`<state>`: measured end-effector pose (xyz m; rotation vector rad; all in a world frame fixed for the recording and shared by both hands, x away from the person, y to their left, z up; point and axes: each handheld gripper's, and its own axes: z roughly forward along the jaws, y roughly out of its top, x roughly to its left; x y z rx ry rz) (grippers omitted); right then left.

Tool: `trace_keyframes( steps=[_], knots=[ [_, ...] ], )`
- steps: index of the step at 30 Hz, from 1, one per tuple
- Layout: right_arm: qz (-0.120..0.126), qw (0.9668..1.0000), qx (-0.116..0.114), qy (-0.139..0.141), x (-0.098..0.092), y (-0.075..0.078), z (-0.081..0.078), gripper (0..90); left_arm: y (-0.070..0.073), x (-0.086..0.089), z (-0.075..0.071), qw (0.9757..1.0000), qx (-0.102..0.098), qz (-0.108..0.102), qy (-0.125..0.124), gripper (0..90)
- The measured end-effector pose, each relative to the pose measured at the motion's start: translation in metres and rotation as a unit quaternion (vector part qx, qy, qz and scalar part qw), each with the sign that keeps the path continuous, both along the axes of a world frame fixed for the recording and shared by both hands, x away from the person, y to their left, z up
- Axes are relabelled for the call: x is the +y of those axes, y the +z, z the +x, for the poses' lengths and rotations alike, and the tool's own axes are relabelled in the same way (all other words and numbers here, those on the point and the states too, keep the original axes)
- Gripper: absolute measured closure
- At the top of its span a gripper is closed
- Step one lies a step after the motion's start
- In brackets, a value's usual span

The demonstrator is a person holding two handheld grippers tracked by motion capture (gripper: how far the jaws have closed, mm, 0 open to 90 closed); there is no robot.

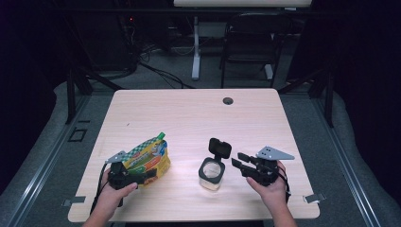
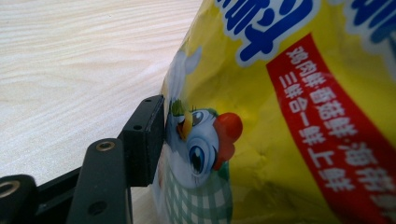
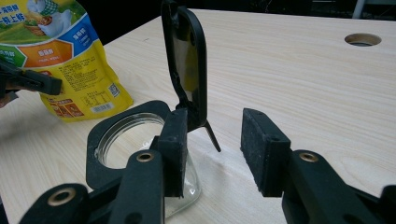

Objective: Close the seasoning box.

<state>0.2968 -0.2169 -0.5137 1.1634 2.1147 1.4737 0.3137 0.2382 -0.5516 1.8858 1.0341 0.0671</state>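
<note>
A yellow snack pouch (image 1: 150, 158) with a green spout stands at the table's front left. My left gripper (image 1: 143, 176) is shut on its lower edge. In the left gripper view one pad (image 2: 148, 140) presses the pouch (image 2: 280, 116), and the other jaw is hidden behind the bag. A small glass jar (image 1: 211, 174) with a black collar stands front centre, its hinged black lid (image 1: 220, 148) flipped upright. My right gripper (image 1: 239, 159) is open just right of the jar. In the right gripper view its jaws (image 3: 215, 149) have nothing between them, with the left pad beside the jar (image 3: 100, 140) and lid (image 3: 187, 60).
The light wooden table (image 1: 189, 113) has a round cable hole (image 1: 228, 100) near its far edge. Beyond the table stand a black chair (image 1: 250, 42) and a white desk leg (image 1: 196, 52), with cables on the floor.
</note>
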Motion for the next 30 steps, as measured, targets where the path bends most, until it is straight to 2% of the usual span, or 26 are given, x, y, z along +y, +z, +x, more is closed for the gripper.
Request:
trace_keyframes(
  steps=[7,9,12,16,30],
  knots=[
    [0.000,1.0000,0.000,0.000,0.000,0.000,0.000,61.6,-0.004,0.000,0.000,1.0000,0.001,-0.003,0.001,42.6],
    [0.001,1.0000,0.000,-0.001,0.000,0.000,0.000,61.6,-0.006,-0.002,0.000,1.0000,0.001,0.009,-0.001,42.5],
    [0.004,1.0000,-0.001,-0.001,0.000,0.000,0.000,61.6,-0.008,-0.003,-0.001,1.0000,0.004,0.009,-0.002,42.5],
    [0.001,1.0000,0.000,-0.001,0.000,0.000,0.000,61.7,-0.014,-0.006,-0.001,0.9999,-0.005,0.015,0.003,42.5],
    [0.002,1.0000,0.000,0.000,0.000,0.000,0.000,61.6,-0.021,-0.007,-0.001,0.9999,-0.011,0.006,0.008,41.8]
  ],
)
